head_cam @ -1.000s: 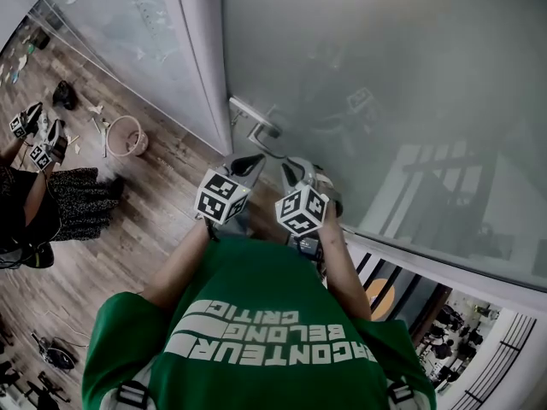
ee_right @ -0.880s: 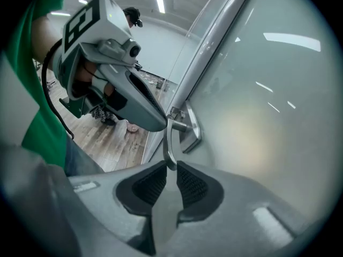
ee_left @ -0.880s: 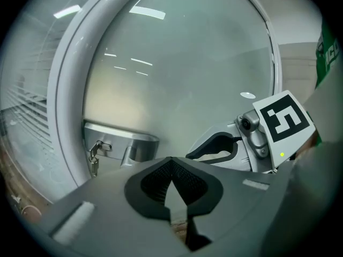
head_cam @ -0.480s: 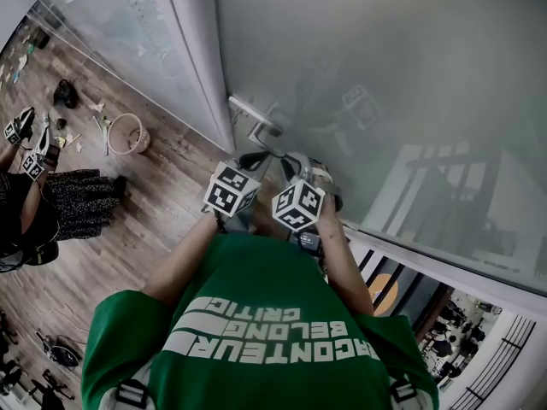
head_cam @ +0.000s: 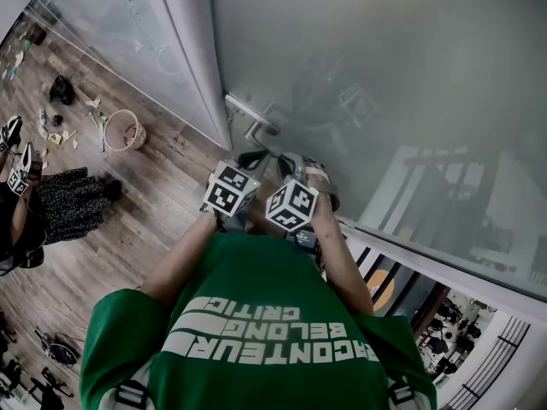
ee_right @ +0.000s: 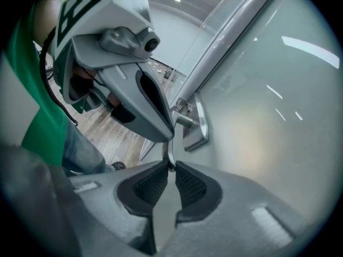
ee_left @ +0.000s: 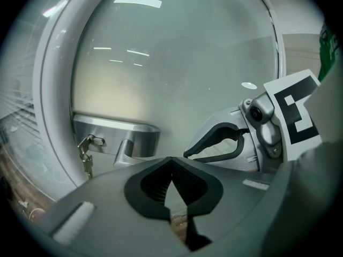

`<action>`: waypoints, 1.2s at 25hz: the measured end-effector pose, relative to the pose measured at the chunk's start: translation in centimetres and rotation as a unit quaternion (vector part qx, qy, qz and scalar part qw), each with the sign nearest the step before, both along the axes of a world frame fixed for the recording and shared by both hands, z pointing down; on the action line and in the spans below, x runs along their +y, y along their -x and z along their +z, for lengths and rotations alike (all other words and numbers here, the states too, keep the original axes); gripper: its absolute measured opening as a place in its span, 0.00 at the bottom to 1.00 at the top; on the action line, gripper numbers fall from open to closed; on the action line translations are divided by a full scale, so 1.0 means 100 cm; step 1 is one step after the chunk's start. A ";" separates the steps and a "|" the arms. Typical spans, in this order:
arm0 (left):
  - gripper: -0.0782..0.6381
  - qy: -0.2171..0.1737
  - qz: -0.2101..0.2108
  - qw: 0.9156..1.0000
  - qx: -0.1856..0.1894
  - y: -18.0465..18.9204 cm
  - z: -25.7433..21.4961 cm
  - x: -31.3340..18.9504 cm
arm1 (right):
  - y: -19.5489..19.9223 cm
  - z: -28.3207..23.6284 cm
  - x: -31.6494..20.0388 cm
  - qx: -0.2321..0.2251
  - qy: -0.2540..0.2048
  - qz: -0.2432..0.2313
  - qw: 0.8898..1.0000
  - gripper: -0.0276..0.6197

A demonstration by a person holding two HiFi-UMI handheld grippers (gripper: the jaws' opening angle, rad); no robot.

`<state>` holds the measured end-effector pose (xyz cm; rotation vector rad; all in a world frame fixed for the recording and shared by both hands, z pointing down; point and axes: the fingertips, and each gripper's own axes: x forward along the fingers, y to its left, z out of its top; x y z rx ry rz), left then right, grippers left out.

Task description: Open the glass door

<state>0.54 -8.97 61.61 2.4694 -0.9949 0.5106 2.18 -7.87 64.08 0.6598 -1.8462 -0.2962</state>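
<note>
The metal lever handle point(head_cam: 259, 131) is sitting at the left edge of the frosted glass door point(head_cam: 385, 75), its tip lying between the right tongs point(ee_right: 171, 167); the left tongs point(ee_left: 171, 164) are hanging just beside, to their left.

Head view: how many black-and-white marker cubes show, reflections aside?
4. Two black-and-white marker cubes sit side by side below the silver door lever; two more, partly cut off, at the left edge with another person.

Frosted glass door point(head_cam: 385, 101), steel handle point(head_cam: 261, 132) (keys point(ee_left: 86, 155) hanging)
</note>
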 end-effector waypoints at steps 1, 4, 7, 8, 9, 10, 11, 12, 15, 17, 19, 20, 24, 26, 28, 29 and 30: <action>0.13 0.000 -0.002 1.000 -0.003 0.001 0.001 0.000 | 0.000 0.000 0.000 0.001 0.000 0.002 1.000 0.10; 0.13 0.000 -0.004 1.000 -0.003 0.001 0.002 -0.001 | 0.000 0.002 0.000 0.003 0.001 0.007 1.000 0.10; 0.13 0.001 -0.004 1.000 -0.009 0.002 0.003 -0.001 | 0.001 0.003 0.000 -0.009 0.007 0.012 1.000 0.09; 0.13 0.001 -0.004 1.000 -0.010 0.001 0.004 0.000 | 0.001 0.004 0.000 -0.012 0.009 0.013 1.000 0.09; 0.13 0.002 -0.004 1.000 -0.010 0.001 0.005 0.000 | 0.000 0.005 0.001 -0.012 0.008 0.014 1.000 0.09; 0.13 0.002 -0.004 1.000 -0.011 0.001 0.005 0.000 | 0.000 0.005 0.001 -0.009 0.006 0.013 1.000 0.09; 0.13 0.002 -0.004 1.000 -0.013 0.000 0.005 0.000 | 0.000 0.005 0.001 -0.005 0.005 0.013 1.000 0.09; 0.13 0.002 -0.003 1.000 -0.015 0.001 0.005 0.000 | 0.001 0.006 0.000 -0.002 0.006 0.012 1.000 0.09; 0.13 0.009 -0.002 1.000 -0.020 0.001 0.007 0.000 | 0.002 0.010 0.001 0.001 0.016 0.012 1.000 0.09; 0.13 0.011 -0.002 1.000 -0.022 0.001 0.008 0.000 | 0.003 0.013 0.000 0.003 0.018 0.016 1.000 0.09; 0.13 0.015 -0.003 1.000 -0.019 0.001 0.008 0.001 | 0.004 0.015 0.000 0.000 0.019 0.023 1.000 0.09; 0.13 0.016 -0.005 1.000 -0.017 0.000 0.008 0.002 | 0.004 0.017 0.001 -0.005 0.021 0.027 0.999 0.09; 0.13 0.016 -0.007 1.000 -0.021 0.001 0.012 -0.003 | 0.004 0.023 -0.002 -0.021 0.022 0.039 0.999 0.10; 0.13 0.020 -0.006 0.999 -0.025 0.004 0.015 -0.004 | 0.008 0.028 -0.004 -0.029 0.027 0.043 0.998 0.10; 0.13 0.025 -0.008 0.999 -0.031 0.008 0.021 -0.006 | 0.013 0.039 -0.006 -0.033 0.032 0.041 0.998 0.10; 0.13 0.027 -0.010 0.999 -0.033 0.008 0.024 -0.006 | 0.016 0.045 -0.006 -0.037 0.035 0.039 0.998 0.10; 0.13 0.029 -0.011 0.999 -0.034 0.008 0.027 -0.006 | 0.018 0.050 -0.005 -0.041 0.038 0.038 0.998 0.10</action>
